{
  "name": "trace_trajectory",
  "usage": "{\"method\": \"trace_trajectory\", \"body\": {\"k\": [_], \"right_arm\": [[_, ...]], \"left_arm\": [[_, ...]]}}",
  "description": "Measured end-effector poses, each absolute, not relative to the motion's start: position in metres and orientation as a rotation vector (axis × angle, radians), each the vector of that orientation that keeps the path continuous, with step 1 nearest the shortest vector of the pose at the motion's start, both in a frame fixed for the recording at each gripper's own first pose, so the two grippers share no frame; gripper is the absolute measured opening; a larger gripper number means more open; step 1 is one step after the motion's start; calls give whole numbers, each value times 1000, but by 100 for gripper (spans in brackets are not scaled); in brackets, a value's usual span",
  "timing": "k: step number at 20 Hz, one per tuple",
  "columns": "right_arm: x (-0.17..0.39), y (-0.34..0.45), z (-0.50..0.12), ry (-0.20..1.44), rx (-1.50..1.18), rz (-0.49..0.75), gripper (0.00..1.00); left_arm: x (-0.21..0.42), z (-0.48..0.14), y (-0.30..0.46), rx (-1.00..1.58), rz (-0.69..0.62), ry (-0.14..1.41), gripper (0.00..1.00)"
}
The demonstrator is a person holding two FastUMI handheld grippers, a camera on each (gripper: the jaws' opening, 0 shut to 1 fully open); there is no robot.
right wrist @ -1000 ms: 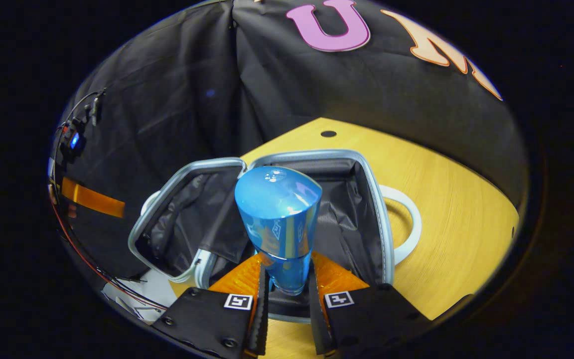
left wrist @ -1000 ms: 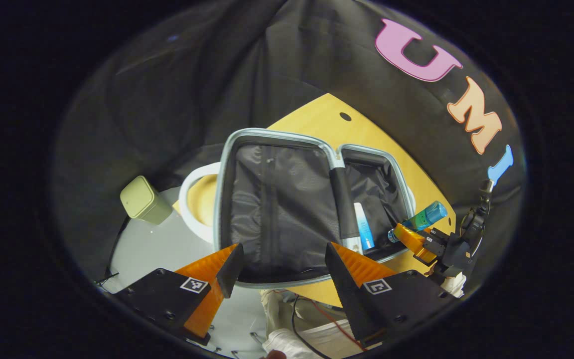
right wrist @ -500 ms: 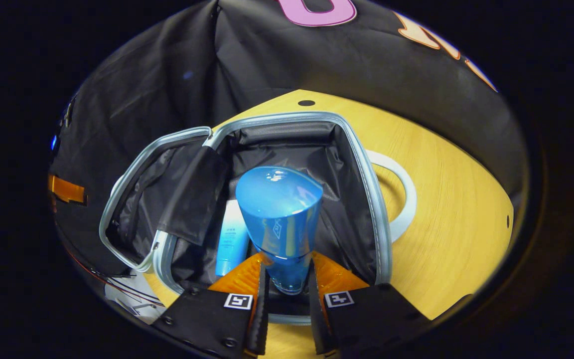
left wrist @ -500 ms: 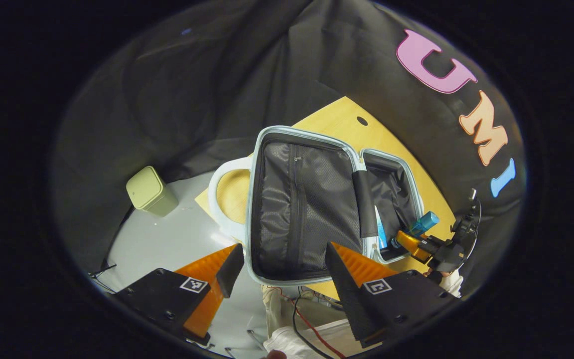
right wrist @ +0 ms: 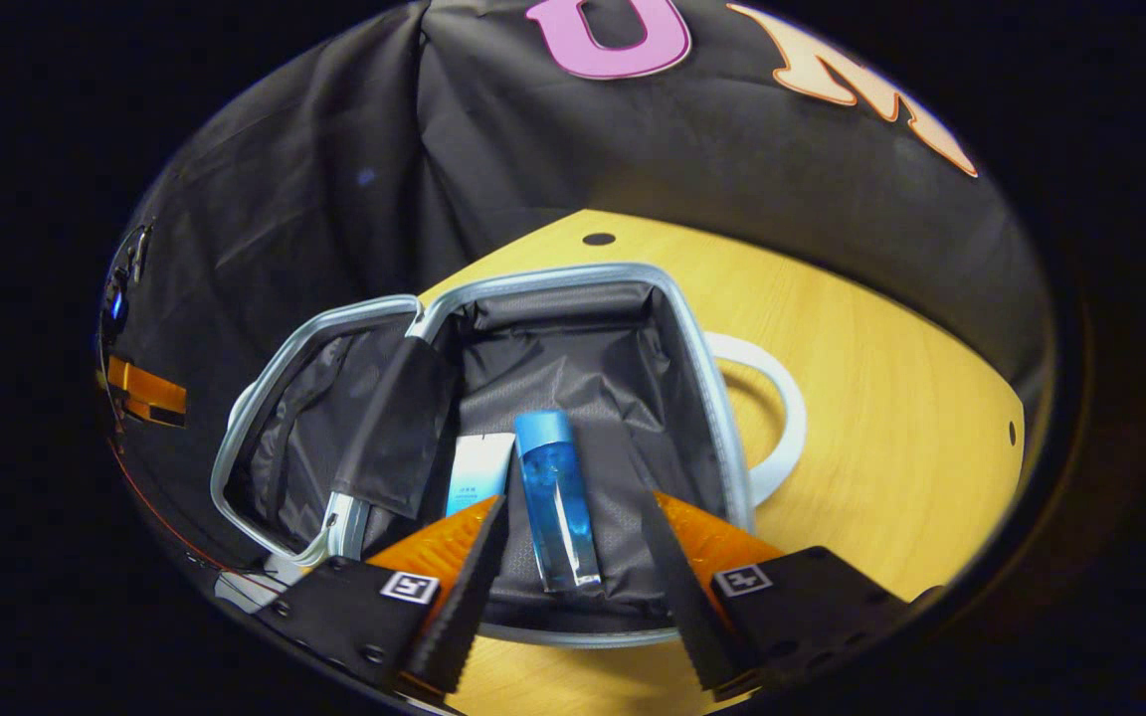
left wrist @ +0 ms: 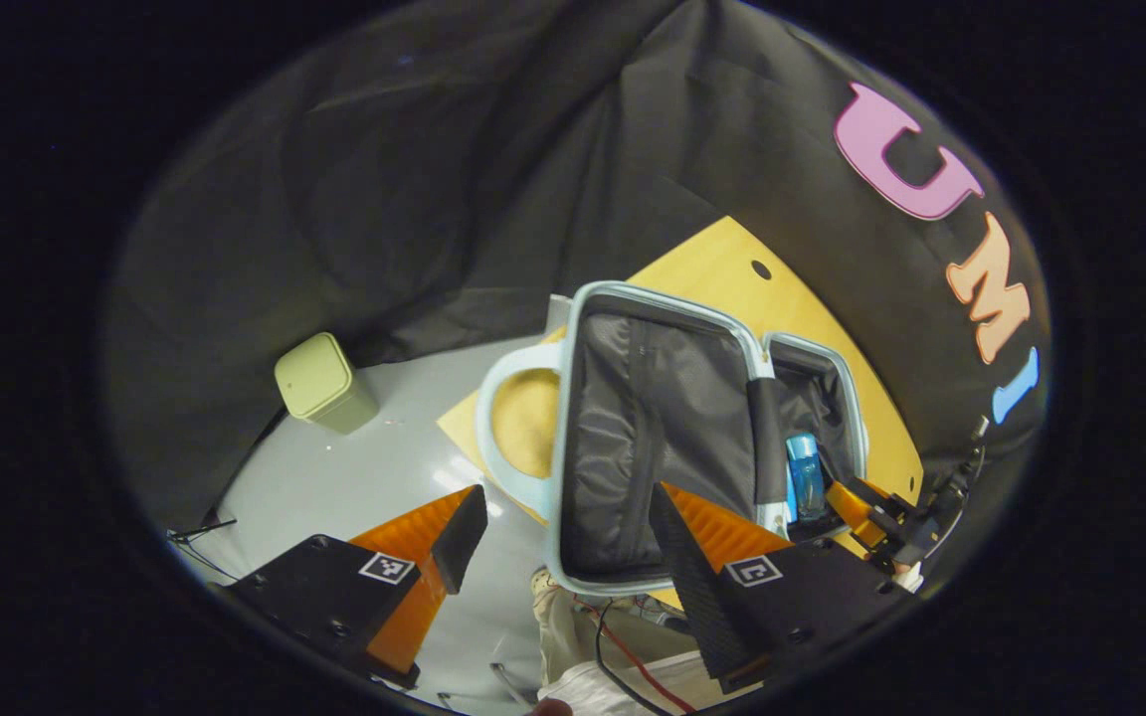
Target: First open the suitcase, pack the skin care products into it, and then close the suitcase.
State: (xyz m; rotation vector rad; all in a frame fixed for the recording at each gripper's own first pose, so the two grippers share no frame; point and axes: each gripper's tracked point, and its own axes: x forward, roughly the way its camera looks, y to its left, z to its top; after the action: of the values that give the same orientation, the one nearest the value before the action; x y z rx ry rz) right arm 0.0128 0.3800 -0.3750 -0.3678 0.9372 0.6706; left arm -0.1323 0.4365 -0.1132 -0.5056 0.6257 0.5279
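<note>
right gripper view: blue bottle (right wrist: 553,497) lies in open suitcase (right wrist: 702,368) | both jaws spread, empty | next: close lid

Booth with black cloth walls and a wooden worktop

We see a creased black cloth wall (left wrist: 454,169) behind a yellow wooden worktop (right wrist: 891,398) with a small round hole (right wrist: 598,239), a pale grey floor (left wrist: 334,477) below, and a small green bin (left wrist: 322,382) standing there.

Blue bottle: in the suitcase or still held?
In. The blue bottle lies on its side on the suitcase lining beside a tube; the right tool is open, fingers clear of it.
</note>
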Motion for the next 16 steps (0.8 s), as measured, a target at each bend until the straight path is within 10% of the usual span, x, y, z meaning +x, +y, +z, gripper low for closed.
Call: {"method": "trace_trajectory", "body": {"k": [2, 16], "right_arm": [[21, 377, -353, 884, -322, 658, 100], [44, 247, -250, 712, -180, 359, 98]], "left_arm": [[-134, -115, 452, -528, 557, 610, 96], [-104, -177, 501, -733, 533, 620, 86]]}}
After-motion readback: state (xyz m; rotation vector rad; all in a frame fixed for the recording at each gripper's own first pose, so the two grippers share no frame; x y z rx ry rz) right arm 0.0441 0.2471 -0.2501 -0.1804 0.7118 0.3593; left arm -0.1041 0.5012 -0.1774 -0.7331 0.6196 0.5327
